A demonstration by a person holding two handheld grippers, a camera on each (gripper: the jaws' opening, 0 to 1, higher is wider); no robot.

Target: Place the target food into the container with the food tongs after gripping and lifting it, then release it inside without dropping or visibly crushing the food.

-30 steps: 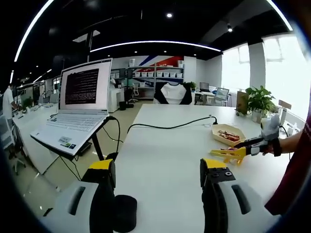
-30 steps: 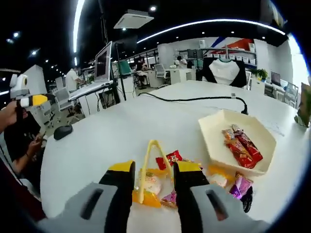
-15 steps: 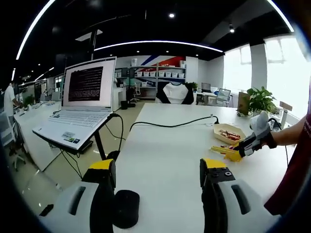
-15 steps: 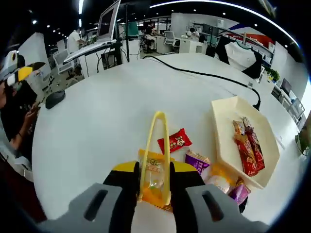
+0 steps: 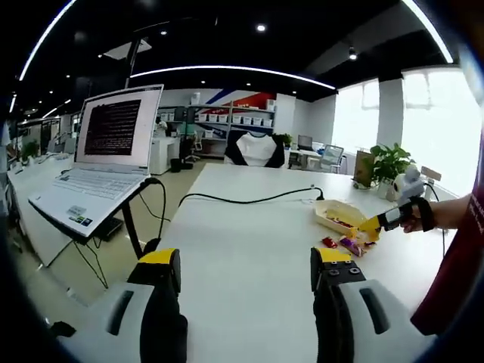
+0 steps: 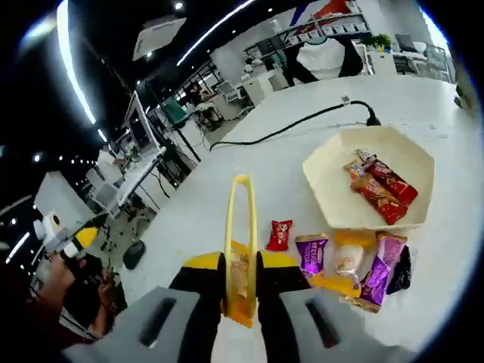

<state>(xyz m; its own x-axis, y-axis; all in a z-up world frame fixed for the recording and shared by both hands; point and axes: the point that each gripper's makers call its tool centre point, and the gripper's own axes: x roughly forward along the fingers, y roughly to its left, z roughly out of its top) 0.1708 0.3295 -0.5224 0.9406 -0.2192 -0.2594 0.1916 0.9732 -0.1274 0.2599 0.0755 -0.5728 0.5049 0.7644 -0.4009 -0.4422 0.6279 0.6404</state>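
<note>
Tongs (image 6: 240,249), squeezed together on an orange snack packet (image 6: 240,276) and lifted, so next we carry it toward the container (image 6: 370,178) at 2 o'clock.

My left gripper view is looking along the white table (image 5: 242,249); my right is tilting down close (both catching the cream hexagonal plastic tray (image 6: 330,189)).

yellow tongs (image 6: 240,242), cream tray (image 6: 327,175), red & purple snack packs (image 6: 311,252), white table (image 6: 227,189)
</note>
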